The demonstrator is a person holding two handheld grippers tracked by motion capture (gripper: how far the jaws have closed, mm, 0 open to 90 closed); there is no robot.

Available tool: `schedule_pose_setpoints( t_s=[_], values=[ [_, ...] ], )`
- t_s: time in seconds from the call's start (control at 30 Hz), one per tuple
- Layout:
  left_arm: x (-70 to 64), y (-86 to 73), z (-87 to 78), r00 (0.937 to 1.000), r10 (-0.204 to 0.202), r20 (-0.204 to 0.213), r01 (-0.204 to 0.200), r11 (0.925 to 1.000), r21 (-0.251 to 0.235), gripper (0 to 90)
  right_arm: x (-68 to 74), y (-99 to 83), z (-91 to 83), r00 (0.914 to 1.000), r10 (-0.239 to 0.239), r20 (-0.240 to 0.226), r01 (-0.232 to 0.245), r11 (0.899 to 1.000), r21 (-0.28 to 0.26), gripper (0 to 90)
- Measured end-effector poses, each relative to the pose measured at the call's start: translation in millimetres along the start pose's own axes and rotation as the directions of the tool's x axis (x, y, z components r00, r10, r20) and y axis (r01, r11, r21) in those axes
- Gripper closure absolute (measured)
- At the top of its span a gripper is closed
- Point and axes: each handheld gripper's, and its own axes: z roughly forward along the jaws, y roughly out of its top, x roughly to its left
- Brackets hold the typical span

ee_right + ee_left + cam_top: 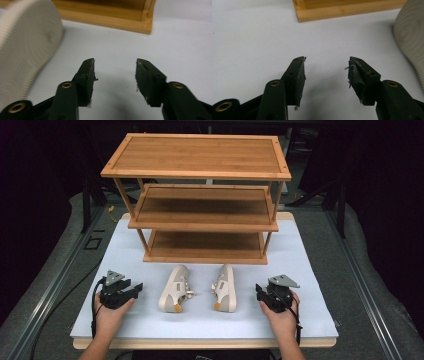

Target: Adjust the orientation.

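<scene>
Two beige shoes lie on their sides on the white mat, soles outward: the left shoe point(174, 288) and the right shoe point(225, 288). A three-tier bamboo shoe rack point(200, 200) stands behind them, all shelves bare. My left gripper point(136, 289) rests open on the mat left of the shoes, nothing between its jaws; the left shoe's ribbed sole point(410, 42) shows at the right edge of its view. My right gripper point(259, 290) rests open right of the shoes; the right shoe's sole point(27, 50) looms at the left of its view.
The white mat point(310, 270) covers a wooden table top. The rack's bottom frame point(347, 11) lies just ahead of the left gripper, and its corner point(147, 25) ahead of the right one. Dark floor and metal rails surround the table.
</scene>
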Motion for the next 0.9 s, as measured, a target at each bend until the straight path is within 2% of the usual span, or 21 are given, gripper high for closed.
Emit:
schedule_pose_setpoints(
  t_s=[0.03, 0.07, 0.1, 0.13, 0.27, 0.3, 0.37, 0.4, 0.47, 0.5, 0.53, 0.7, 0.9],
  values=[
    [-0.7, -0.2, -1.5, 0.9998, -0.007, 0.018, 0.007, 1.0, -0.007, 48.8, 0.3, 0.3, -2.3, 0.9999, 0.007, -0.009, -0.007, 1.0, -0.007, 54.0],
    [-1.8, -0.2, -2.8, 0.9994, -0.014, 0.031, 0.014, 0.9998, -0.012, 49.9, 0.4, 0.4, -4.6, 0.9989, 0.02, -0.042, -0.021, 1.0, -0.02, 54.0],
    [-3.4, 0.1, -4.5, 0.999, -0.009, 0.043, 0.009, 0.9999, -0.011, 51.5, 0.5, 0.2, -6.1, 0.9971, 0.024, -0.072, -0.026, 0.999, -0.032, 53.2],
    [-4.6, 0.5, -5.0, 0.9987, -0.005, 0.051, 0.006, 0.9999, -0.009, 52.8, 1.2, 0.0, -6.8, 0.9968, 0.019, -0.078, -0.022, 0.999, -0.038, 51.4],
    [-10.0, 2.2, -7.9, 0.9982, 0.023, 0.055, -0.023, 0.9997, -0.008, 55.4, 4.1, -0.2, -6.6, 0.9973, 0.019, -0.07, -0.021, 0.999, -0.027, 51.1],
    [-14.6, 2.8, -9.8, 0.9974, 0.043, 0.058, -0.042, 0.9991, -0.011, 55.6, 5.1, -0.9, -6.5, 0.9957, 0.036, -0.085, -0.037, 0.999, -0.002, 53.4],
    [-17.4, 2.9, -10.4, 0.9966, 0.046, 0.069, -0.045, 0.9989, -0.012, 58.4, 6.4, -1.4, -8.1, 0.9964, 0.038, -0.076, -0.038, 0.999, 0.003, 57.5],
    [-23.7, 4.7, -11.9, 0.9948, 0.068, 0.076, -0.067, 0.9977, -0.012, 58.6, 7.4, -1.7, -8.8, 0.996, 0.031, -0.084, -0.031, 0.999, 0.009, 60.5],
    [-28.7, 6.8, -14.4, 0.9908, 0.082, 0.108, -0.079, 0.9964, -0.028, 62.7, 9.8, -1.9, -9.7, 0.9961, 0.015, -0.087, -0.014, 1.0, 0.018, 62.7],
    [-31.4, 7.6, -16.7, 0.9889, 0.096, 0.114, -0.093, 0.9952, -0.032, 65.2, 11.7, -1.7, -10.8, 0.9977, 0.004, -0.068, -0.002, 1.0, 0.024, 63.5],
    [-34.2, 7.7, -19.0, 0.9886, 0.101, 0.111, -0.098, 0.9945, -0.038, 66.3, 12.6, -1.4, -12.2, 0.9968, -0.002, -0.08, 0.004, 1.0, 0.026, 64.0],
    [-42.7, 12.0, -21.0, 0.9813, 0.112, 0.156, -0.109, 0.9936, -0.03, 76.3, 18.7, -0.3, -15.8, 0.9963, -0.01, -0.085, 0.01, 1.0, 0.002, 68.9],
    [-51.2, 15.5, -28.3, 0.9722, 0.13, 0.195, -0.124, 0.9914, -0.043, 87.5, 21.8, 2.0, -15.8, 0.9967, -0.037, -0.072, 0.038, 0.999, 0.007, 76.6]
  ],
)
